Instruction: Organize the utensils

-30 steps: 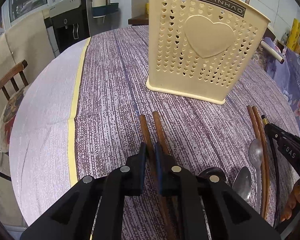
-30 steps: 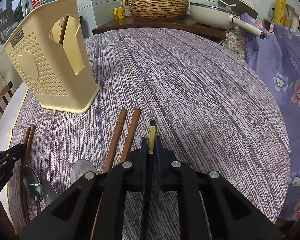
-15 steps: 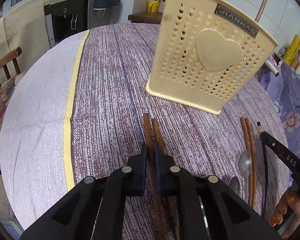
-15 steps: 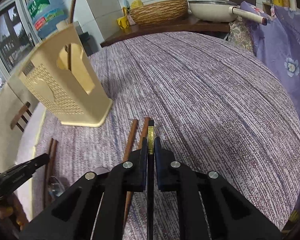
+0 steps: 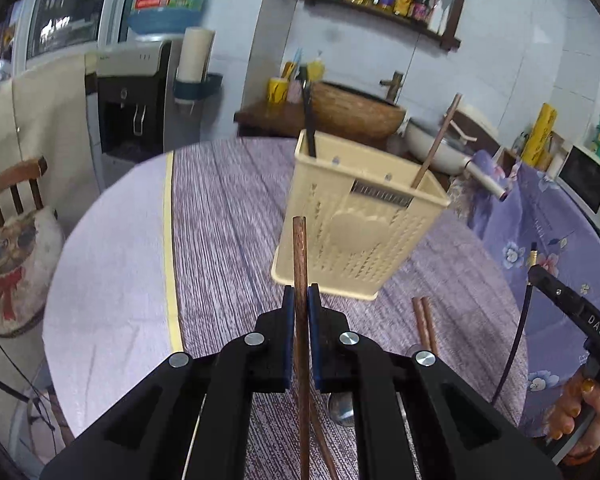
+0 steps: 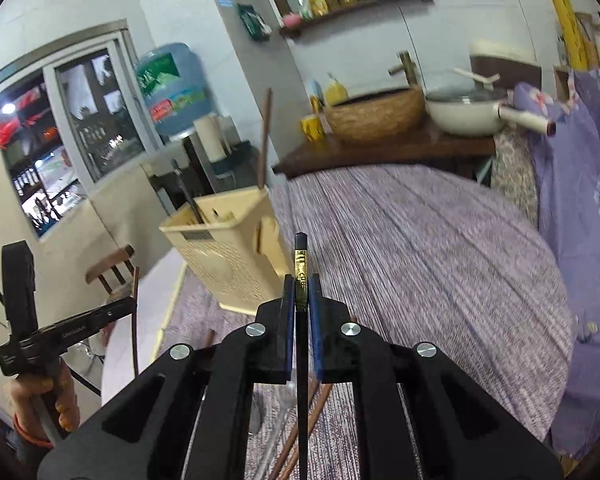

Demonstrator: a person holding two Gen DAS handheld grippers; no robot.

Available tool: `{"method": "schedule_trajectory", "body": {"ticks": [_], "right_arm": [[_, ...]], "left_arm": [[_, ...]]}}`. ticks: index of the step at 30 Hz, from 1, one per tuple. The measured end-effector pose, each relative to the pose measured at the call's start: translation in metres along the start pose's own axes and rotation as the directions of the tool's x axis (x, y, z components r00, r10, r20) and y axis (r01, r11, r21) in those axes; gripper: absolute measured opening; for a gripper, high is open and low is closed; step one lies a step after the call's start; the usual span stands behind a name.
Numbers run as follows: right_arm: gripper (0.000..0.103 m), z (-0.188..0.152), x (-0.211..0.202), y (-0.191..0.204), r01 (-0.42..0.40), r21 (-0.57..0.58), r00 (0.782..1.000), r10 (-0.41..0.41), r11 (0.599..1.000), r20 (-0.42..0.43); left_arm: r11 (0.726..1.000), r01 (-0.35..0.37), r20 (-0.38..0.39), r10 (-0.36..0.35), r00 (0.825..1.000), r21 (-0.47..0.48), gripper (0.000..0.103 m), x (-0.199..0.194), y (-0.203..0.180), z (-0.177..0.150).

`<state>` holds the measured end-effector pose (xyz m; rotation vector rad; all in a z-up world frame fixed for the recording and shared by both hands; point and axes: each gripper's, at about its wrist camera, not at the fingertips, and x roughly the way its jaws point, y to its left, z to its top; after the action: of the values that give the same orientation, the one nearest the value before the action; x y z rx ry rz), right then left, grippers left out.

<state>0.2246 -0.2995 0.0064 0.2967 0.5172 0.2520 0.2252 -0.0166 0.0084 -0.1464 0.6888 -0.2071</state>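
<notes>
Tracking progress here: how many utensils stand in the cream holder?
2: a black chopstick at the holder's left end, a brown chopstick at its right end. Shorter ones may hide inside.

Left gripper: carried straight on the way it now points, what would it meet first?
Probably the cream utensil holder. The left gripper is shut on a brown chopstick whose tip overlaps the holder's near wall, though depth is unclear.
</notes>
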Motion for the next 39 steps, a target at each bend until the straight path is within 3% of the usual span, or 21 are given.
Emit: {"method": "schedule_trajectory", "body": {"ticks": [8,27,30,31,39], "right_arm": [[0.008,0.02,-0.038,0.016,-0.044,-0.064,0.997,0.048,0.997,0.059],[0.008,0.051,-0.05,0.049,-0.088,-0.156,0.989,0.105,0.984,0.106],[0.008,0.057,-0.047,0.055,-0.088,-0.176,0.988,0.108,0.98,0.108],[0.008,0.059,-0.047,0.057,-0.089,-0.18,0.988,0.11,0.98,0.108],[0.008,0.072,-0.032,0.065,-0.104,-0.196,0.99,0.121,0.975,0.078]], "left_arm": [[1.0,0.008,0.098,-0.011,0.995,0.03,0.007,-0.031,-0.003,0.012],[0.999,-0.007,0.216,-0.004,0.976,0.05,0.007,-0.061,-0.002,0.039],[0.998,-0.015,0.222,0.002,0.975,0.056,0.006,-0.058,-0.004,0.047],[0.998,-0.011,0.218,-0.002,0.976,0.057,0.001,-0.057,-0.004,0.049],[0.997,-0.012,0.208,-0.003,0.978,0.072,0.001,-0.054,-0.005,0.056]]}}
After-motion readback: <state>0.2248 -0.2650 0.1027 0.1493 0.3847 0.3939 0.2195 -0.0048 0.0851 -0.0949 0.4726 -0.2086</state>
